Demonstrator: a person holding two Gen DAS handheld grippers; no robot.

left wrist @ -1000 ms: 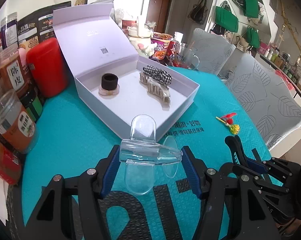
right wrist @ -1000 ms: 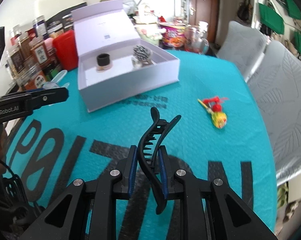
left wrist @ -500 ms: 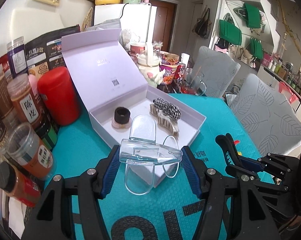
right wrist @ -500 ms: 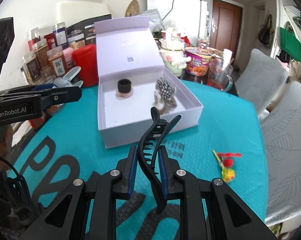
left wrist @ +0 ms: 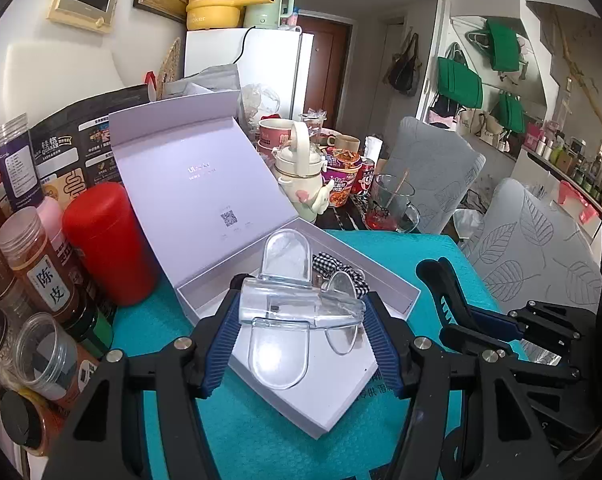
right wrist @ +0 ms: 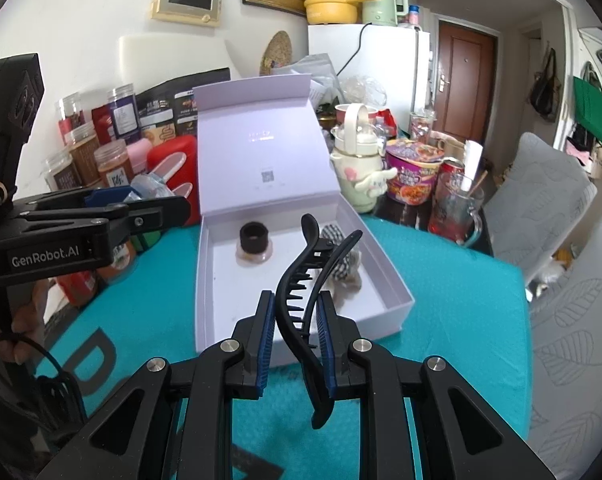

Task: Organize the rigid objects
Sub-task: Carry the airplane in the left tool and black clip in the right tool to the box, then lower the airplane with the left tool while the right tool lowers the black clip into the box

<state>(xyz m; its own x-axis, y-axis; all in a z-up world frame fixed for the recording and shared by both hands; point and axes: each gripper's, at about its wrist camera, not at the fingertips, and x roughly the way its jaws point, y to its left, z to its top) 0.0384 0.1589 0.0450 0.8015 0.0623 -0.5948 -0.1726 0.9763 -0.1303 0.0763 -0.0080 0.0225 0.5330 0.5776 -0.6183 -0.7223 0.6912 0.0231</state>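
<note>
Now two tongs clenched: left tongs grasp clear clip, right tongs black clip.

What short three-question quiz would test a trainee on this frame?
1. True or false: the left gripper is empty.
2. What does the right gripper hold? A) black claw clip B) red canister C) glass mug
3. Name the dark ring-shaped item lying inside the white box.

Key: 1. False, it is shut on the clear hair clip. 2. A. 3. The black hair tie.
</note>
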